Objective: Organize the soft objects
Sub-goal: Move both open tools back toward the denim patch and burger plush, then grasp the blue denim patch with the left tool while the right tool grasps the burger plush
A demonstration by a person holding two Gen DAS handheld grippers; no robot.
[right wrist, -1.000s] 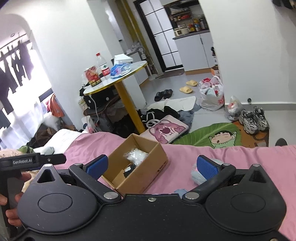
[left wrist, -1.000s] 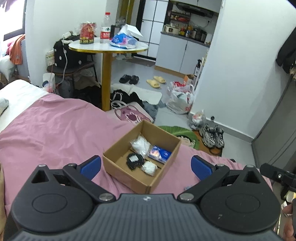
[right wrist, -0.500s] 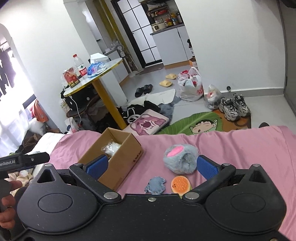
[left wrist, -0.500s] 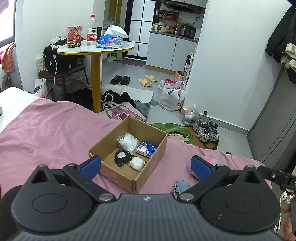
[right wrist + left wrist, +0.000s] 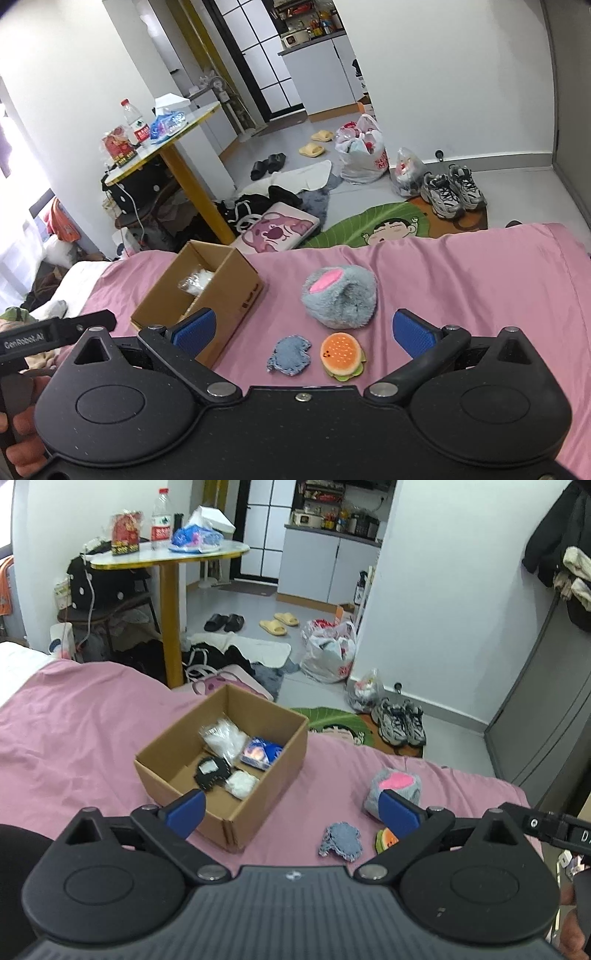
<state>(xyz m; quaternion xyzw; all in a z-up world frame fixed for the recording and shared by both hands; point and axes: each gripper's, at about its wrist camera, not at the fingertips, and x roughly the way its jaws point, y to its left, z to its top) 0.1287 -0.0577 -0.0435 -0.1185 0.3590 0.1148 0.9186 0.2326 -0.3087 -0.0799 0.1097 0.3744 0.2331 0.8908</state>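
Left wrist view: left gripper [image 5: 291, 810] spread wide, blue pads far apart, nothing between them, held above the pink bedsheet [image 5: 74, 731]. Open brown cardboard box [image 5: 258, 771] sits on the sheet just ahead of the left pad. Inside the box: clear crinkly plastic bag with white stuff [image 5: 223, 736], blue-and-white soft packet [image 5: 261, 752], black knitted piece with a white patch [image 5: 211, 771], small white fluffy ball [image 5: 242, 784]. To the right of the box, apart from it, lie a flat frayed blue denim patch [image 5: 341, 841] and a grey furry plush with a pink patch [image 5: 397, 784]; the right blue pad partly hides the plush and an orange-green squishy toy [image 5: 386, 841].

Right wrist view: right gripper [image 5: 303, 332] also fully spread, gripping nothing, over the same sheet [image 5: 461, 280]. Between its pads: denim patch [image 5: 290, 355] and, just beside it, the orange burger-shaped squishy toy [image 5: 341, 353], not touching. Grey plush [image 5: 340, 297] sits behind both, close to the burger. Cardboard box [image 5: 236, 291] is left of the plush; the plastic bag [image 5: 195, 281] shows inside. A person's hand [image 5: 18, 458] holds the other gripper's handle at lower left. Floor beyond the bed is cluttered: round table with yellow leg [image 5: 192, 181], grey sneakers [image 5: 452, 190].
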